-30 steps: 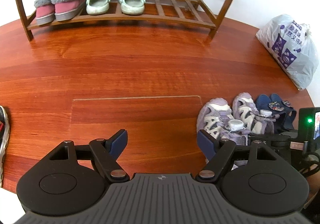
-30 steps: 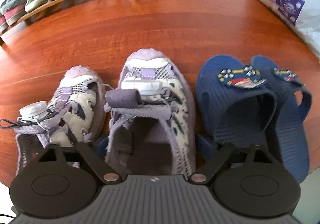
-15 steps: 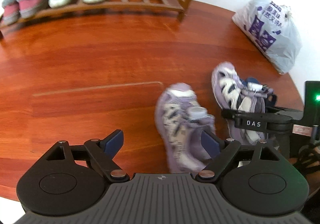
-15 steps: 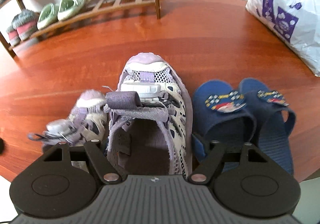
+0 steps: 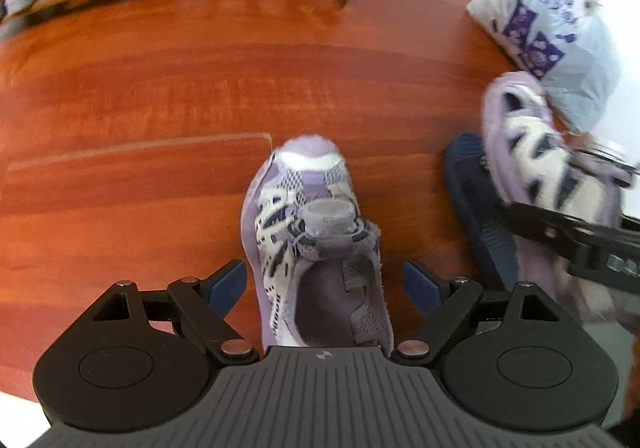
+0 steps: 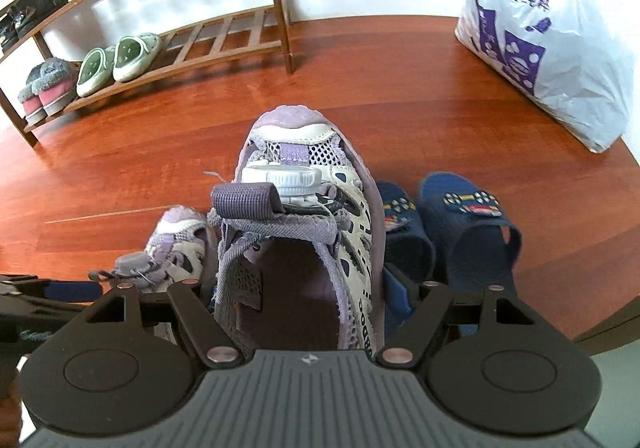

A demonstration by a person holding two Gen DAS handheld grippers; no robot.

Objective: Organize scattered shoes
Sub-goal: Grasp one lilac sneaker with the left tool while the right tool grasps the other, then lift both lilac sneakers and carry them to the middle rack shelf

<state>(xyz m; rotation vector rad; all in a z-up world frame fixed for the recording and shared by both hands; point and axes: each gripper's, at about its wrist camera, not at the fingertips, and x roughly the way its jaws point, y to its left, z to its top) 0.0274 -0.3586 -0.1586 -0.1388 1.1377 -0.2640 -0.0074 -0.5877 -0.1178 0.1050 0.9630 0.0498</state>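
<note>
Two grippers, one purple sneaker each, on a red wooden floor.
Nearest, we see the left gripper (image 5: 326, 284) spread wide around the left sneaker (image 5: 316, 232) on the floor, pads clear of it. The right gripper (image 6: 298, 290) clasps the right sneaker (image 6: 304, 232), raised beside blue slippers (image 6: 460, 232). Beyond lie a plastic bag (image 6: 548, 44) and the shoe rack (image 6: 224, 36).

2 sneakers (image 6: 304, 232) left of slippers (image 6: 464, 232) | rack (image 6: 224, 36) behind | bag (image 6: 552, 48) right
</note>
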